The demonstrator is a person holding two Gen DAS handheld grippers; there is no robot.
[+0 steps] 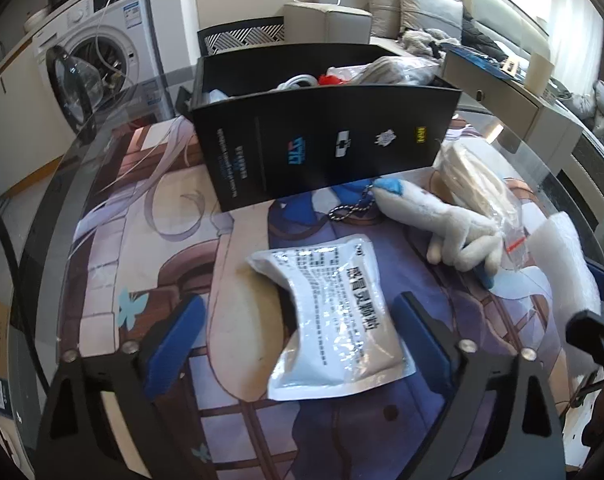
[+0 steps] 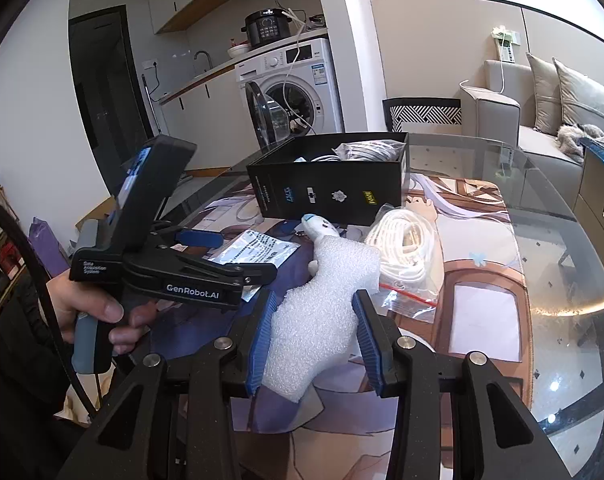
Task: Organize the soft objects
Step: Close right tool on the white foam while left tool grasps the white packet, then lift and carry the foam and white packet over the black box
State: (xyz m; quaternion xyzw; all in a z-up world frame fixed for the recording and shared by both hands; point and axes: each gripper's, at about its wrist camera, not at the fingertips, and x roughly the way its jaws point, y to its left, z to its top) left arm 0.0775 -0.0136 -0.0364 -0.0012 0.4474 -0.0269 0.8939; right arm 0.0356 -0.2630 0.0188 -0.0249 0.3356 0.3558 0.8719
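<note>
A black open box (image 1: pixel 322 140) stands on the printed mat and holds several soft items; it also shows in the right wrist view (image 2: pixel 330 184). My left gripper (image 1: pixel 297 320) is open, its fingers on either side of a clear packet with printed text (image 1: pixel 330 316) lying flat on the mat. A white plush toy with blue tips (image 1: pixel 442 228) lies to its right. My right gripper (image 2: pixel 316 328) is open around a white foam piece (image 2: pixel 318 312); its left pad touches the foam and a small gap stays at the right pad. A bagged white cord (image 2: pixel 406 252) lies beyond it.
The round glass table (image 2: pixel 562 320) carries a printed anime mat (image 1: pixel 161 240). A washing machine (image 2: pixel 293 84) with its door open, a sofa (image 2: pixel 542 120) and a patterned chair back (image 2: pixel 422 114) stand beyond. A cabinet (image 1: pixel 502 96) is at the far right.
</note>
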